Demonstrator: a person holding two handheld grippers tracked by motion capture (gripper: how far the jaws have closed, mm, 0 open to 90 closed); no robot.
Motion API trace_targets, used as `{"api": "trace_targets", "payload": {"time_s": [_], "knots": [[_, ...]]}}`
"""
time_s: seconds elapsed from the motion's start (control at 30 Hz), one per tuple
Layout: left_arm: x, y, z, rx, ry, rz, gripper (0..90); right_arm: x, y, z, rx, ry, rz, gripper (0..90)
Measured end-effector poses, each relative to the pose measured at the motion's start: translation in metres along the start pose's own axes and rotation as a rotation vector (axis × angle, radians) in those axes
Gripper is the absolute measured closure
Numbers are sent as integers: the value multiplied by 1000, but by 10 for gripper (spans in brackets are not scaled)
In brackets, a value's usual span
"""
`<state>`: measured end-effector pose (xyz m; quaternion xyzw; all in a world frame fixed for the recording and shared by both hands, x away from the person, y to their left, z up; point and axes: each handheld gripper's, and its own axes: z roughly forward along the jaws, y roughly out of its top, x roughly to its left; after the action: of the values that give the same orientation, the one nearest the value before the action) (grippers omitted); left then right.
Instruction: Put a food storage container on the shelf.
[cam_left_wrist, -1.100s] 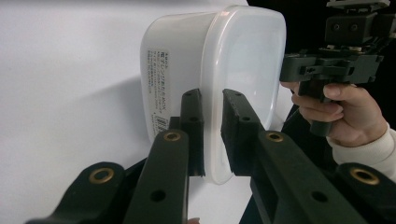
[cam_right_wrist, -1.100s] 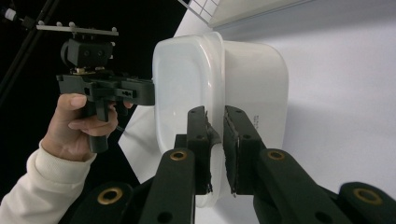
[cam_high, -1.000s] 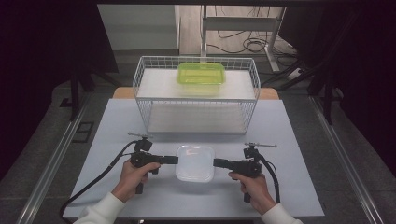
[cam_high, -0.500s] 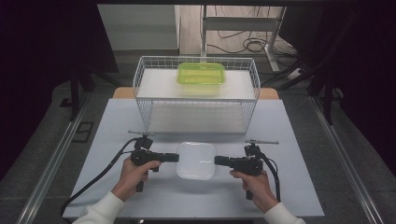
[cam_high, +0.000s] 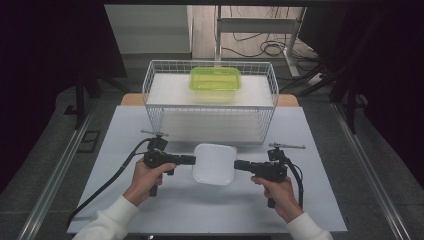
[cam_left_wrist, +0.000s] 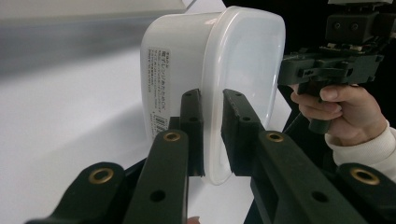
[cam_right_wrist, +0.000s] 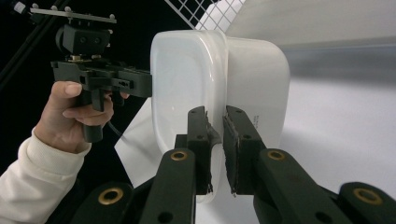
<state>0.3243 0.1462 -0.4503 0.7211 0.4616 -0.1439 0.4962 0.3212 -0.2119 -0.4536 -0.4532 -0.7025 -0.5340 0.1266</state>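
A: Holding it from both ends, the person has the white lidded container (cam_high: 214, 163) between the two tools. Why two grips for one small box?

B: Judging by the hold, balance. The left gripper (cam_high: 189, 159) is pinched onto the lid's rim at one short end, the right gripper (cam_high: 239, 164) onto the rim at the opposite end. A single pinch on a thin lip would likely let the box swing or pop the lid.

A: So both sets of jaws are pressed onto the rim, not spread?

B: Yes. In the left gripper view the black pads (cam_left_wrist: 192, 126) sit on either side of the flange with the rim between them, and the right gripper view shows the same, its pads (cam_right_wrist: 200, 140) clamped on the lip (the labelled body hangs to one side of it).

A: And where is the box itself?

B: Over the pale table (cam_high: 150, 125), on the person's side of the wire basket (cam_high: 159, 90), roughly centred between the hands. I cannot tell whether it touches the surface.

A: What about the green container (cam_high: 215, 83)?

B: It sits inside the basket toward the back. That suggests the white one is meant to join it, and the level, two-ended hold suits carrying it over the wire wall.
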Motion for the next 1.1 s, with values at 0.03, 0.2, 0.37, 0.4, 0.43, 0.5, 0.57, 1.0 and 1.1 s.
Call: {"api": "trace_targets", "payload": {"time_s": [0.03, 0.2, 0.37, 0.4, 0.43, 0.5, 0.57, 1.0, 1.1], "knots": [[-1, 2, 0, 0, 2, 4, 796, 0, 2, -1, -2, -1, -7, 806], [-6, 10, -3, -9, -2, 14, 796, 3, 10, -5, -12, 1, -26, 805], [-15, 23, -11, -31, 6, 40, 795, 11, 26, -9, -21, 3, -55, 805], [-17, 26, -13, -38, 8, 44, 795, 12, 28, -9, -20, 2, -59, 805], [-18, 27, -14, -40, 8, 45, 795, 14, 32, -10, -24, 4, -65, 805], [-20, 31, -18, -51, 8, 51, 796, 16, 37, -10, -27, 3, -75, 805], [-21, 36, -21, -62, 8, 53, 796, 20, 44, -10, -25, 2, -84, 804], [-32, 59, -37, -114, 13, 82, 795, 40, 79, -14, -36, -3, -144, 803], [-34, 62, -38, -121, 12, 84, 795, 43, 84, -15, -38, -4, -153, 804]]}}
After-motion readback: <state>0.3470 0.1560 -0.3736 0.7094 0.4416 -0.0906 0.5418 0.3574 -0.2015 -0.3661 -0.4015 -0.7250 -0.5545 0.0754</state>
